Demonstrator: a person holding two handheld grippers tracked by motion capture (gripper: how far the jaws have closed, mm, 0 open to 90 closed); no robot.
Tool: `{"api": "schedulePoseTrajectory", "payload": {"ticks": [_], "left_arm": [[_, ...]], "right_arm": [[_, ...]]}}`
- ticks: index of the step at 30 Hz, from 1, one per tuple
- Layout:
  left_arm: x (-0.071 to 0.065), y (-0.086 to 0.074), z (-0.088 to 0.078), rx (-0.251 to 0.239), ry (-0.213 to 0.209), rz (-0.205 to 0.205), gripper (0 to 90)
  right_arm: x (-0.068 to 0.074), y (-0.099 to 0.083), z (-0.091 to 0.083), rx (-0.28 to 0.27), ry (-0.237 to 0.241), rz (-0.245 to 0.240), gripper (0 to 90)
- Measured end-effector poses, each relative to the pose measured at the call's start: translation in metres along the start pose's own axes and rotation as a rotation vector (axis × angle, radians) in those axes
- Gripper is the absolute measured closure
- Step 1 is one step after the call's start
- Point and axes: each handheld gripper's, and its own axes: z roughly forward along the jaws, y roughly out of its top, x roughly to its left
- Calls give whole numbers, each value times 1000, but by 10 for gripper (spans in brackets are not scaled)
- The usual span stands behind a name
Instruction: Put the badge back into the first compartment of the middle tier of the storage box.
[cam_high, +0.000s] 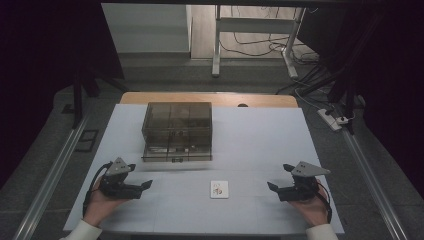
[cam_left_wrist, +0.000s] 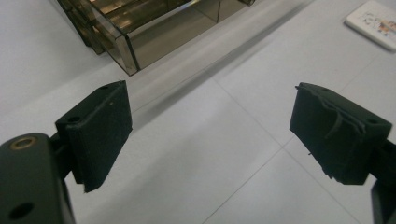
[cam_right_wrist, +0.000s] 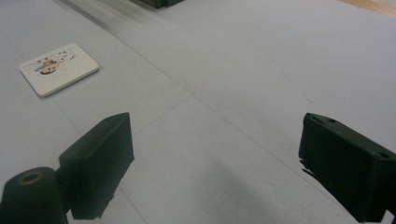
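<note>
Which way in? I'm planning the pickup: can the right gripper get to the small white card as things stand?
Probably yes. The right gripper is open and the small white card lies flat on bare table between the grippers, with nothing between them. The smoky drawer box sits farther back, out of the path.

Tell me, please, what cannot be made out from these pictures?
- Print on the white card: too small in the high view, cut by the edge in the left gripper view.
- Contents of the smoky box: dim through tinted walls.
- Box in the right gripper view: cut off at the top edge.

One box (cam_high: 177, 131), one card (cam_high: 219, 189), two tools.
</note>
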Motion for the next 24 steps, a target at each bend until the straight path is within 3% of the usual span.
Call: {"api": "schedulePoseTrajectory", "payload": {"ticks": [11, 24], "left_arm": [[2, 0, 1, 1, -4, 3, 135], [0, 4, 0, -1, -16, 13, 130]], "right_arm": [[3, -2, 3, 21, 14, -22, 110], [2, -3, 3, 19, 14, -7, 114]]}}
